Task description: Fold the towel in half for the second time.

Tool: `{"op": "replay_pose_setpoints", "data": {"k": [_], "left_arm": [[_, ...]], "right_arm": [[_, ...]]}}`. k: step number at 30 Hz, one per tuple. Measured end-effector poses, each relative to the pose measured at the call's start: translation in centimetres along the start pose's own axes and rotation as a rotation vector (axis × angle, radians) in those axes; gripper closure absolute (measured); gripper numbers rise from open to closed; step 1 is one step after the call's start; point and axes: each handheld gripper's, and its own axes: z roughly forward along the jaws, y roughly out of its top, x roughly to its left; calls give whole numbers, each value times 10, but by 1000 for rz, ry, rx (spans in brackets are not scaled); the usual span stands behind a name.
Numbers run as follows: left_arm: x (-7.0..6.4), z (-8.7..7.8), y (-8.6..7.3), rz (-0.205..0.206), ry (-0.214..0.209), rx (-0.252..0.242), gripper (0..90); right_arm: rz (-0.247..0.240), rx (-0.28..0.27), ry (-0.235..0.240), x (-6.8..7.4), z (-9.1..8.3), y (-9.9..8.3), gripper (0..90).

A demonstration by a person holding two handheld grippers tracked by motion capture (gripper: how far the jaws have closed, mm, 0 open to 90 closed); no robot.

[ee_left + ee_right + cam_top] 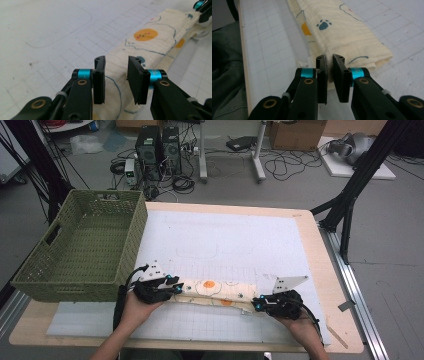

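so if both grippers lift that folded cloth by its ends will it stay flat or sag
The folded cloth would probably sag in the middle: it looks like soft, crinkled fabric. It seems light, so the right gripper, nearly closed on one end, should hold it. The layers may slip open, since the left gripper stands open.

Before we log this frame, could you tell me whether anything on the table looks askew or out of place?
Nothing stands out: the folded cloth lies flat on the mat, with only a small white label poking from its near edge.
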Motion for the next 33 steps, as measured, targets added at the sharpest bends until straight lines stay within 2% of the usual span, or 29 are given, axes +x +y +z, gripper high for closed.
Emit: {"op": "replay_pose_setpoints", "data": {"k": [5, 7, 10, 13, 16, 22, 29, 33], "left_arm": [[-1, 1, -9, -3, -4, 27, 682], [-2, 2, -10, 0, -9, 37, 681], [-4, 3, -12, 1, -16, 49, 680], [-5, 4, -15, 3, -20, 67, 679], [-6, 6, -17, 5, -21, 76, 679], [-6, 8, -19, 14, -18, 91, 715], [-4, 9, -21, 16, 1, 87, 755], [-4, 9, -22, 16, 10, 83, 753]], "right_arm": [[2, -44, 28, 2, -7, 6, 724], [-8, -87, 44, 3, -12, 12, 708], [-14, -109, 50, 3, -14, 24, 699], [-22, -91, 39, 4, -6, 37, 707], [-35, -76, 32, 4, 10, 47, 754], [-33, -28, 38, 3, 41, 58, 804], [-35, 59, 58, 4, 56, 50, 826], [-23, 79, 58, 5, 58, 37, 825]]}}
